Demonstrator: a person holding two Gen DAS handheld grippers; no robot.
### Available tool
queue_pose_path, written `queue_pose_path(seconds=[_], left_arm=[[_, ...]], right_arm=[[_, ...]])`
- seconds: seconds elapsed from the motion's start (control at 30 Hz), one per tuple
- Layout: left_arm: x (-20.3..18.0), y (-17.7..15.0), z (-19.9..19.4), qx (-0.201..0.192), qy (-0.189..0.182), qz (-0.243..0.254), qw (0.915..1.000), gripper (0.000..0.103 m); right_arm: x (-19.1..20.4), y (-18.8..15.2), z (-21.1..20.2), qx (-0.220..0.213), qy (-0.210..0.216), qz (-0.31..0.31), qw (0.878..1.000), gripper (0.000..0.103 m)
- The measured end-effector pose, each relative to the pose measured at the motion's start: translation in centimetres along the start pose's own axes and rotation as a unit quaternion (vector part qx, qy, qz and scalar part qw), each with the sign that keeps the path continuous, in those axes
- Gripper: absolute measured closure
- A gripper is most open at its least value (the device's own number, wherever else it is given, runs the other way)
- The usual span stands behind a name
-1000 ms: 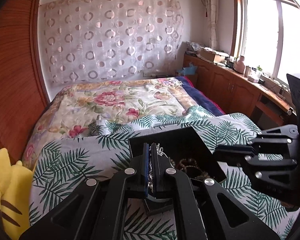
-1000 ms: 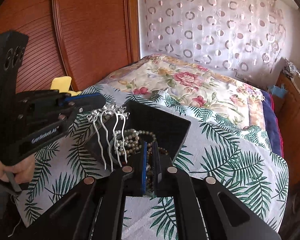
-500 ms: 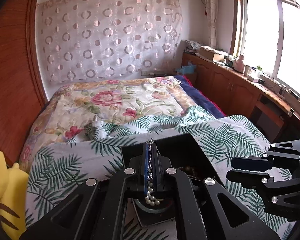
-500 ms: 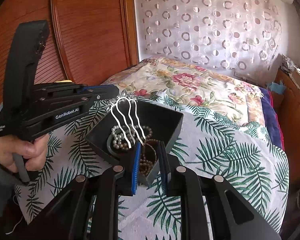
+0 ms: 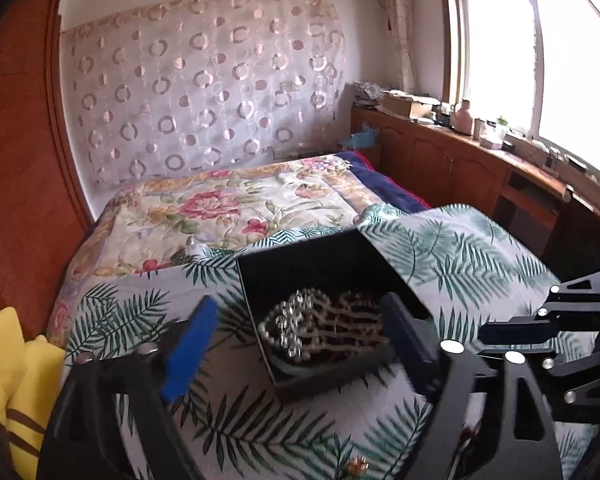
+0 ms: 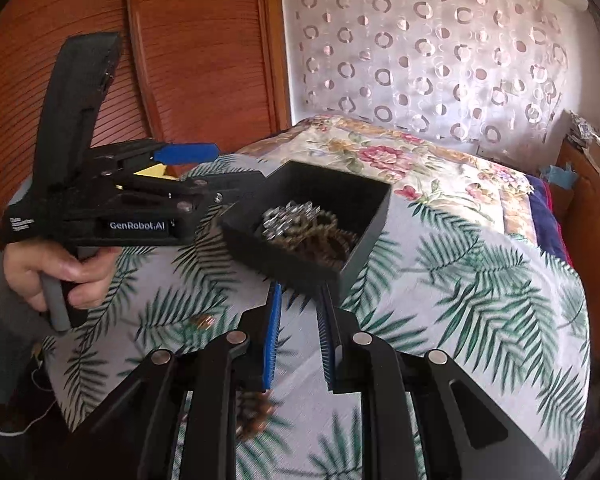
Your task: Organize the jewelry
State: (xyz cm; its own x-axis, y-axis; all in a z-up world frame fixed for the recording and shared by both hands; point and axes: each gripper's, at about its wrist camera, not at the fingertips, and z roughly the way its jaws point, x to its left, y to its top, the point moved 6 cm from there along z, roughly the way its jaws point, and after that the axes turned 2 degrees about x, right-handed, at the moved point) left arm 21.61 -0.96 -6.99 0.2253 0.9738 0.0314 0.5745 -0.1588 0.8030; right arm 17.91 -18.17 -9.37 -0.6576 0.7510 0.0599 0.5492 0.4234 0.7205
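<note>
A black open jewelry box (image 5: pixel 312 256) (image 6: pixel 364 200) sits on the palm-leaf bedspread. Inside lies a silver hair comb (image 5: pixel 300 322) (image 6: pixel 286 216) on top of pearl and brown bead strings (image 6: pixel 324 240). My left gripper (image 5: pixel 296 336) is open wide and empty, its fingers either side of the box's near end; it also shows in the right wrist view (image 6: pixel 204 172). My right gripper (image 6: pixel 298 320) is open and empty, just in front of the box's near edge; it shows at the right in the left wrist view (image 5: pixel 512 328).
A small gold piece (image 6: pixel 204 322) (image 5: pixel 358 466) lies on the bedspread near the box. A brown bead cluster (image 6: pixel 256 412) lies under my right gripper. A yellow plush toy (image 5: pixel 16 376) sits at the left edge. Wooden headboard (image 6: pixel 180 60) is behind; cabinets (image 5: pixel 460 168) stand on the right.
My left gripper opened and let the hair comb drop into the box. My right gripper opened wider and drew back from the box.
</note>
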Motion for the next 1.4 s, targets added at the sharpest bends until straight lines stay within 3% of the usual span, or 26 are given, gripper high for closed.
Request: queue_pose_path(seconds=[0.1,0.4,0.47,0.53,0.83,1.17,1.27,1.3,1.4], left_arm=[[-0.3,-1.5,-0.7,-0.001,-0.005,0.009,0.9999,0.008],[-1.3,-5.6,-3.3,0.015,-0.021,0.005,0.9997,0.008],[-1.3,-6.6,-3.9,0.018,-0.021,0.003,0.9996,0.008],[-1.4,-7.5,-4.3,0.024,-0.027,-0.002,0.9993,0.008],[-0.4,-11.1,-6.2,0.048,-0.033,-0.034,0.9978,0.008],[-0.2,-12.0,-6.4,0.056,-0.034,-0.041,0.9970,0.008],[-0.2,-11.9,-6.6,0.054,-0.036,-0.039,0.9972,0.008],[-0.2,-11.9,-6.6,0.054,-0.037,-0.039,0.9971,0.008],[-0.4,-12.0,-6.5,0.056,-0.038,-0.038,0.9970,0.008]], right_arm=[[0.8,-1.3,-0.1,0.003,0.001,-0.003,1.000,0.083],[2.7,-4.8,0.2,0.027,0.020,-0.003,0.999,0.083],[3.1,-5.2,0.5,0.030,0.021,-0.008,0.999,0.075],[3.6,-5.4,0.9,0.032,0.019,-0.015,0.999,0.069],[5.3,-5.6,2.2,0.051,0.013,-0.046,0.998,0.069],[5.2,-5.2,3.6,0.069,-0.005,-0.060,0.996,0.069],[5.5,-5.2,3.9,0.070,-0.012,-0.071,0.995,0.070],[5.6,-5.1,3.9,0.071,-0.015,-0.075,0.995,0.082],[5.5,-5.3,3.9,0.072,-0.012,-0.076,0.994,0.083]])
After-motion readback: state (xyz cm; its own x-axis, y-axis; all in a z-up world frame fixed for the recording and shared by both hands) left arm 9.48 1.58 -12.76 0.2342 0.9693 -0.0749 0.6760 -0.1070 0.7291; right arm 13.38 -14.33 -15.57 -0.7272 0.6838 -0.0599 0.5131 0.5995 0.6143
